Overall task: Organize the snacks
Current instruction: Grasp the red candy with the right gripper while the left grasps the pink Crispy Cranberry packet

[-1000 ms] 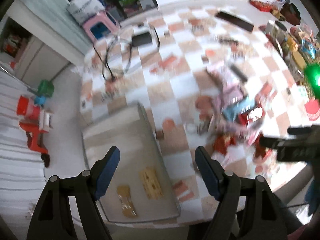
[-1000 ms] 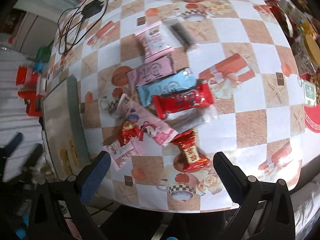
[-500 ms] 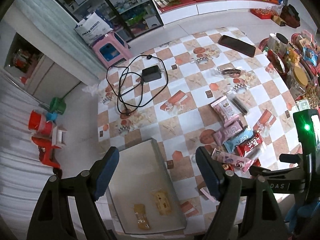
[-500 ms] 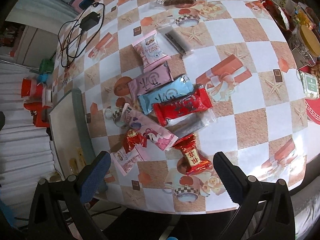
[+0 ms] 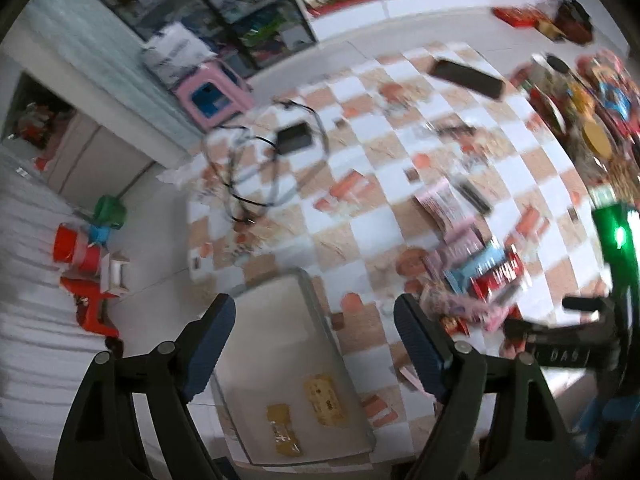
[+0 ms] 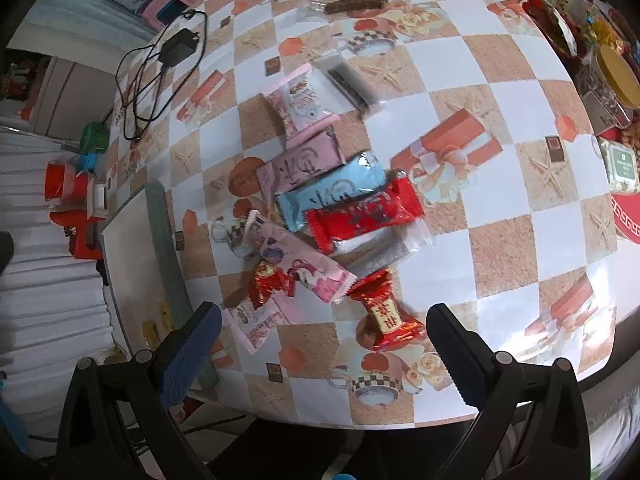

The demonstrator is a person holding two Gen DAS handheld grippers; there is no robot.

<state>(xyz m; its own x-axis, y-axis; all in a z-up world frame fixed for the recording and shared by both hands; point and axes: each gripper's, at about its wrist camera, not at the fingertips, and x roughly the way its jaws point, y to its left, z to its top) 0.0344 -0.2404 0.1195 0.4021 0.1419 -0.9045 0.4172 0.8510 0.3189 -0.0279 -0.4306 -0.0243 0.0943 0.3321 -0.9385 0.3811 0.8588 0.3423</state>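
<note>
Left tongs [image 5: 314, 344]: black arms w/ blue bumpy pads, jaws opening wide, nothing between them. They hang over a flat grey tray [image 5: 276, 320] w/ a low rim, at the counter's edge. In the tray, near end: 2 small yellow packets [image 5: 324, 400], flat & crinkly, side by side. This view is blurry.

Right tongs [image 6: 322, 344]: same blue pads, spread wide, nothing held. Just past them lies a shiny red candy [image 6: 386, 312] w/ twisted ends & a gold label. Next to it, a small pink packet [image 6: 260, 320] w/ zigzag edge and a little red & gold sweet [image 6: 270, 282]. A long pink wrapper [image 6: 298, 260] lies partly over both.

Farther on, the snack pile: a red bar [image 6: 364, 214], a light blue bar [image 6: 334, 190], a dusty pink bar [image 6: 300, 164], all smooth foil & overlapping. Past them, a pale pink pack [image 6: 300, 104] and a clear sleeve w/ a dark stick [image 6: 348, 82].

The counter [image 6: 516, 148] has a glossy checked cloth, white & tan squares. Far off on it: a brown bar in clear wrap [image 6: 352, 4], and a black charger w/ looped cord [image 6: 176, 50].
</note>
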